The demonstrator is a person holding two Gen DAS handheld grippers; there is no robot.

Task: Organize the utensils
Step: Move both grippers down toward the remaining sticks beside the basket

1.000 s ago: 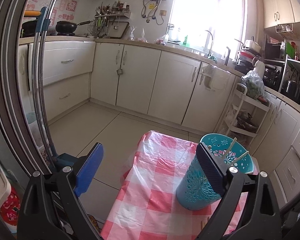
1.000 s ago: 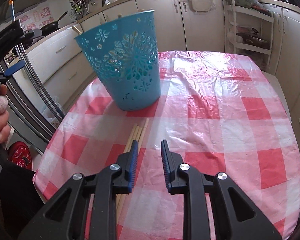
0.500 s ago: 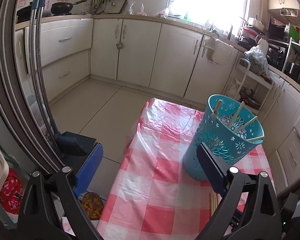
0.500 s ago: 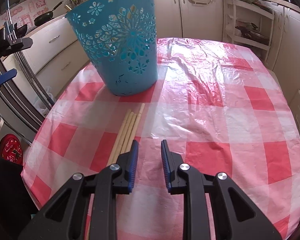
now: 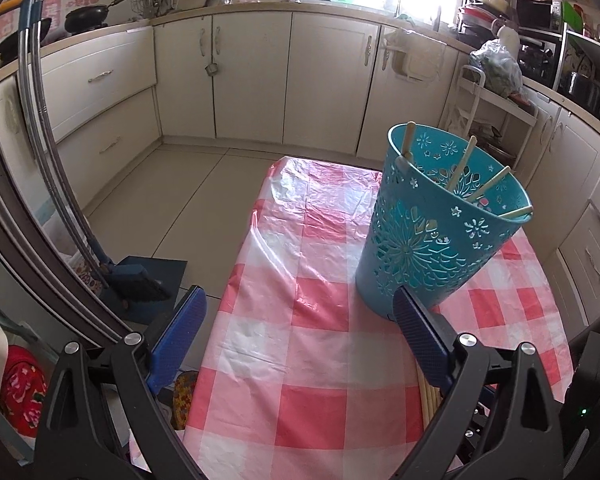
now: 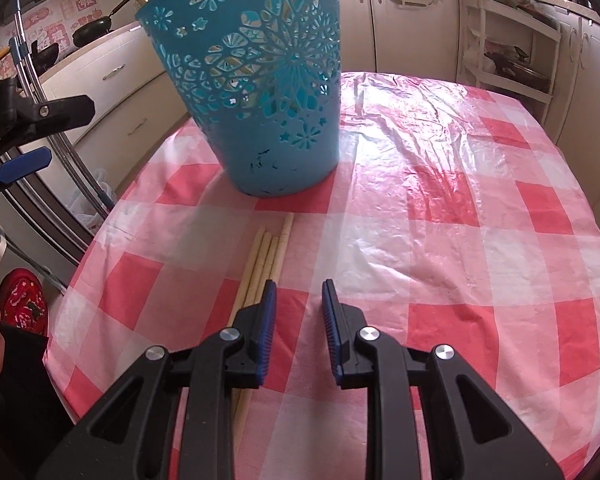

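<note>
- The right gripper [image 6: 299, 304] hangs low over the checked tablecloth [image 6: 440, 248], its blue pads parted by a narrow gap with nothing between them
- The loose chopsticks [image 6: 266, 252] lie on the cloth in a tight bundle of about four, just to the left of that gripper's left pad, near touching it as far as I can judge
- Their long axis runs away from the gripper toward the blue basket [image 6: 260, 92], slanting a little to the right, with the far tips stopping short of the basket's base
- The near ends run under the gripper's body, so their full length is hidden from its camera
- The left gripper [image 5: 298, 334] is spread wide and holds nothing; it sits off by the table's left edge, clearly farther from the bundle, so the right one looks the likelier to pick
- My guess is a small shift leftward would bring the pads astride the sticks, across their length
- From the left camera only a short bit of the bundle shows, behind the right-hand finger
- Several chopsticks [image 5: 466, 168] already lean inside the basket; how many, I can't count for sure
</note>
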